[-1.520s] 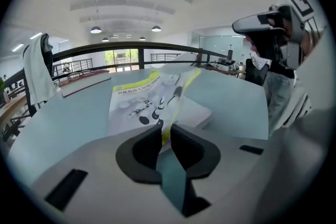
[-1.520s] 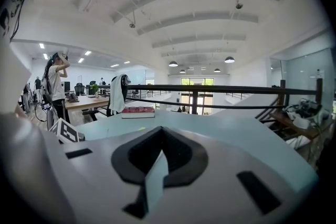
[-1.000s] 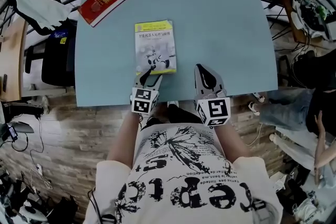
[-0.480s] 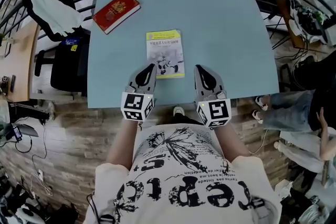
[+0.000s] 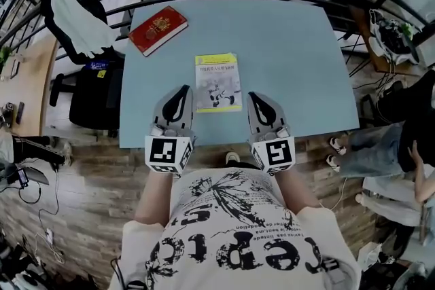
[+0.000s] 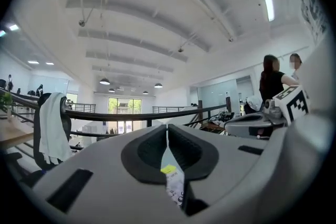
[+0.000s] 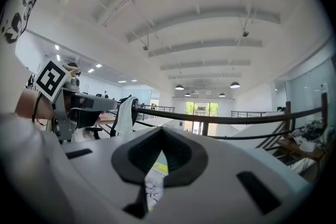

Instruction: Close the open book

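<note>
As left gripper [image 5: 182, 89] hovers, book [image 5: 217, 81] lies beside it

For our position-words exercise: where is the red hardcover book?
In the head view, the red hardcover book lies near the far left corner of the pale blue table, up-left of the yellow-and-white paperback.

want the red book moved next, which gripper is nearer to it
Left. The left gripper hangs on the red book's side of the table; the right gripper is beyond the yellow book.
</note>
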`<state>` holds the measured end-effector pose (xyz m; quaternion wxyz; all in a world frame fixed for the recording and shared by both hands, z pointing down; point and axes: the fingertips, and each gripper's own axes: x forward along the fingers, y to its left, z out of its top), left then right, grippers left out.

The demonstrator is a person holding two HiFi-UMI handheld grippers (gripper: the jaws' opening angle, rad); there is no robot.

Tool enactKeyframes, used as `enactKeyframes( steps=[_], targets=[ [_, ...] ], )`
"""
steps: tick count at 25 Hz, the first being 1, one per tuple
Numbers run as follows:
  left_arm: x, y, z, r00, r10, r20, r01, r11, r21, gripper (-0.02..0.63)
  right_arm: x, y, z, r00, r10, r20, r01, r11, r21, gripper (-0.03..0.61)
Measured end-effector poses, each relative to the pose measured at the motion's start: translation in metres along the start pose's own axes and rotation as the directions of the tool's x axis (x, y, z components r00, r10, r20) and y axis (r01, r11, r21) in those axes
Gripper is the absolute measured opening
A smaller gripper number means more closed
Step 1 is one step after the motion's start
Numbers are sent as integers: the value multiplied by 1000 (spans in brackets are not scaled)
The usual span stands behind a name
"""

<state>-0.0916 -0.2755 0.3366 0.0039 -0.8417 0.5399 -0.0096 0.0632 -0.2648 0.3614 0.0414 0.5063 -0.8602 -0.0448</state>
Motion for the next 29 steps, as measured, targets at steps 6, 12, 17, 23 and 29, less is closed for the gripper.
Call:
enactKeyframes(
  steps=[6, 12, 17, 23, 29],
  targets=[
    [-7, -1, 1, 1000, -4, -16, 4, 1000, -8, 25, 0, 6, 4, 1000, 6, 2, -6, 1000, -5, 9],
    [-10, 0, -2, 1000, -9, -30, 8, 1000, -17, 25, 2, 12, 3, 1000, 17, -4, -17, 1000, -8, 9],
    [-11, -1, -1, 1000, -1, -26, 0, 1000, -22, 25, 0, 10, 2, 1000, 10, -4, -10, 1000, -24, 9],
    [-9, -7, -1, 1000, -10, -26, 10, 1000, -28, 25, -1, 2, 2, 1000, -3, -8, 3, 1000, -15, 9],
    [-9, -14, 6, 1000, -24, -13, 24, 999, -43, 25, -3, -3, 1, 1000, -4, -14, 4, 1000, -11, 9]
  ],
)
